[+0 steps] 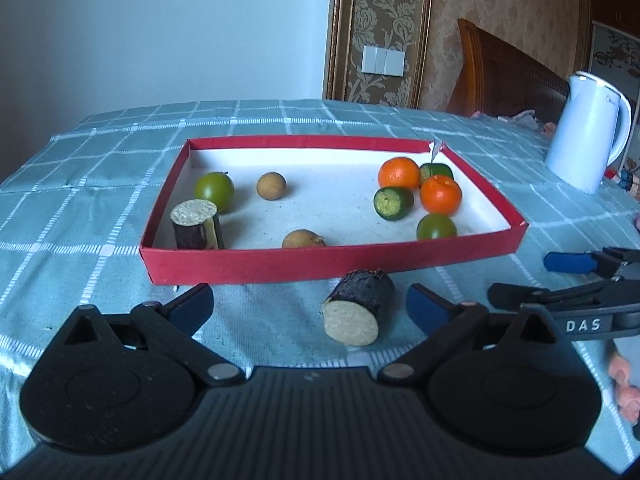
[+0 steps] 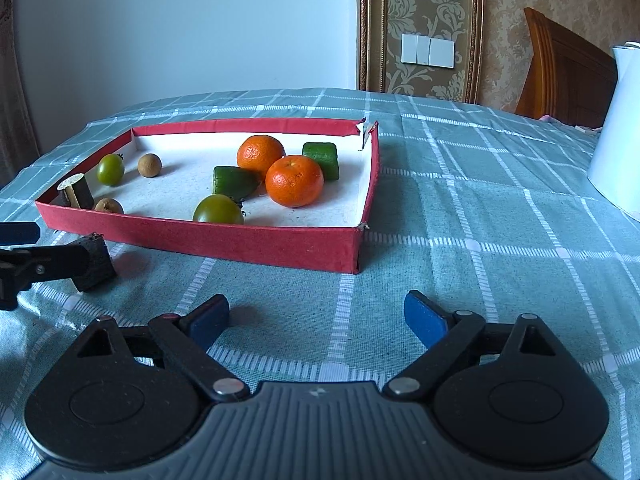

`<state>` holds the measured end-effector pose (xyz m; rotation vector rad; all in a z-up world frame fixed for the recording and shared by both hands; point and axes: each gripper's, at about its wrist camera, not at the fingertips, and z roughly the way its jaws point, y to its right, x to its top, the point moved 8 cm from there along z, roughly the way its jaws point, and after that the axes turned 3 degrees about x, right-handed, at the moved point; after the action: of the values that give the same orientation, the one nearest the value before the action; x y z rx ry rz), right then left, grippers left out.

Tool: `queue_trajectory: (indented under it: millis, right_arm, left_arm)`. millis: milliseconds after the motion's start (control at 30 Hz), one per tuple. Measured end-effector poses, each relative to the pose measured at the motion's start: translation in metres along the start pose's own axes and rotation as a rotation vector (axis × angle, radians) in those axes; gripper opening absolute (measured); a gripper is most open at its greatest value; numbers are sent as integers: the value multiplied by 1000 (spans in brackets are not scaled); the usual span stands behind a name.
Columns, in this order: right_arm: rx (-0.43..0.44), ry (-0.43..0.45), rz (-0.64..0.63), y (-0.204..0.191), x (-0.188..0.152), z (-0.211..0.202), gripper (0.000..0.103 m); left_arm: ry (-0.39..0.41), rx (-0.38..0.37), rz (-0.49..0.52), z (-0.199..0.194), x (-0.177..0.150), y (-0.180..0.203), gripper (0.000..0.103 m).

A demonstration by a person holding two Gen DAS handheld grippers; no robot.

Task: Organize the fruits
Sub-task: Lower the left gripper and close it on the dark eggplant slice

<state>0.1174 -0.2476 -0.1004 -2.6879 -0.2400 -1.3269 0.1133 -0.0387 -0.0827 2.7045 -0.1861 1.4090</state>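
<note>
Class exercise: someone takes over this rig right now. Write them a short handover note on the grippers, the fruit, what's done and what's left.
Left hand-held gripper: open, empty, the loose cane piece lying on the cloth between its fingers.
Right hand-held gripper: open, empty, over bare cloth.
Red tray: holds two oranges, green fruits, two brown ones and one cane piece.
Left: put the loose cane piece in the tray.

The tray's point(image 1: 332, 266) near wall hid half a longan point(image 1: 303, 239); the right edge cut off the kettle point(image 2: 618, 128).
</note>
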Motion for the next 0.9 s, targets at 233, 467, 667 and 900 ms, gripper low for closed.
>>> queue_trajectory:
  millis: [233,467,667,900]
  right_arm:
    - [0,0,0,0,0,0,95]
    - [0,0,0,0,0,0,95]
    - [0,0,0,0,0,0,95]
    - [0,0,0,0,0,0,95]
  left_arm:
    - [-31,16,26,12,-8,5,91]
    - [-27,29,53,13,-11,9,81]
    - [-13,22,70,11,-9,15,50]
    - [-2,23,114,9,-9,26,32]
